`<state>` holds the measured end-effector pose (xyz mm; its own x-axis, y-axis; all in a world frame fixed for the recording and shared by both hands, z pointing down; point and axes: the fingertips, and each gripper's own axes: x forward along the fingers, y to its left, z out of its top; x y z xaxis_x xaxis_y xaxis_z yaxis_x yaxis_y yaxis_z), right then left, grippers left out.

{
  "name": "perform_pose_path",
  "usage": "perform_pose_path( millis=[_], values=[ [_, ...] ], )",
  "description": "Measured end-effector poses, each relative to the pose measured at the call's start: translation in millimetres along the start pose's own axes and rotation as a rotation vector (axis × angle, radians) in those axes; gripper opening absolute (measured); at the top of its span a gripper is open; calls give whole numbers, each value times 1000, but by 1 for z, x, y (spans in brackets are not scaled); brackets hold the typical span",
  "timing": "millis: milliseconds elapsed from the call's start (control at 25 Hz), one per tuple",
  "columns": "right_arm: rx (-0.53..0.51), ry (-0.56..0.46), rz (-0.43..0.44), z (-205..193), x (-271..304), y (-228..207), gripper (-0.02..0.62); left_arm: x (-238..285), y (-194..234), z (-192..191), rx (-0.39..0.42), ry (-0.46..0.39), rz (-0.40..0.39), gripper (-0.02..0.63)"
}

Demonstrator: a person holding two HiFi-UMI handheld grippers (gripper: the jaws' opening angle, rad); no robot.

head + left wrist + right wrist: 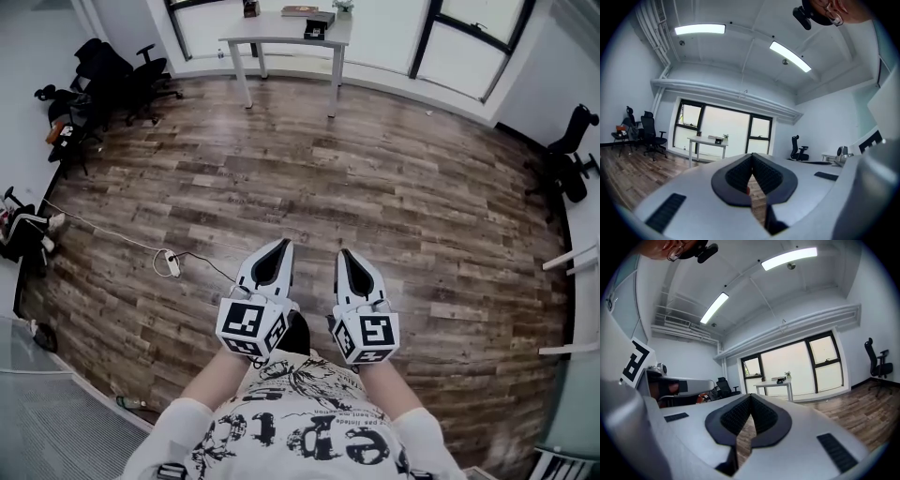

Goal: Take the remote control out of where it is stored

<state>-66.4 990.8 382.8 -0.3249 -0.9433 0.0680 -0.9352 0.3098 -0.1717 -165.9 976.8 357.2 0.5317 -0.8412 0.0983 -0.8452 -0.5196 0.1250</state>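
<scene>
Both tools are in front of me over the wood floor (394, 178), side by side and apart, pointing across the room towards the table (281, 30) by the windows. The left gripper (284, 244) has its jaws pressed together at the tips, and its own view shows nothing between them (751, 155). The right gripper (343, 251) is the same: tips meeting, ribbed pads empty (750, 396).

Each gripper carries a cube (251, 326) with black-and-white square markers, a code pattern rather than words. The shirt (300, 427) at the bottom of the head view has black lettering and drawings, and I cannot read it whole from here.

On the table stand a dark box (319, 27), a flat book (300, 11) and a small plant (343, 6). I can read no labels on them. Office chairs (122, 75) are grouped at the far left. A power strip (172, 264) lies on the floor with its cable trailing.

I cannot make out the remote in any view.
</scene>
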Motion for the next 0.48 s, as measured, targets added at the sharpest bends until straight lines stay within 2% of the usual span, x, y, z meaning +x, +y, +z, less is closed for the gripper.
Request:
perform_pose_path(
  millis=[80,320,480],
  values=[
    [-7,16,-6,-6,16,-9,2,21,10,-8,-31,18,4,11],
    [-19,84,-49,-23,85,-43,3,95,40,-25,-70,50,-57,11],
    [-47,103,-64,-13,157,-70,3,168,80,-12,-115,57,-83,11]
  ],
)
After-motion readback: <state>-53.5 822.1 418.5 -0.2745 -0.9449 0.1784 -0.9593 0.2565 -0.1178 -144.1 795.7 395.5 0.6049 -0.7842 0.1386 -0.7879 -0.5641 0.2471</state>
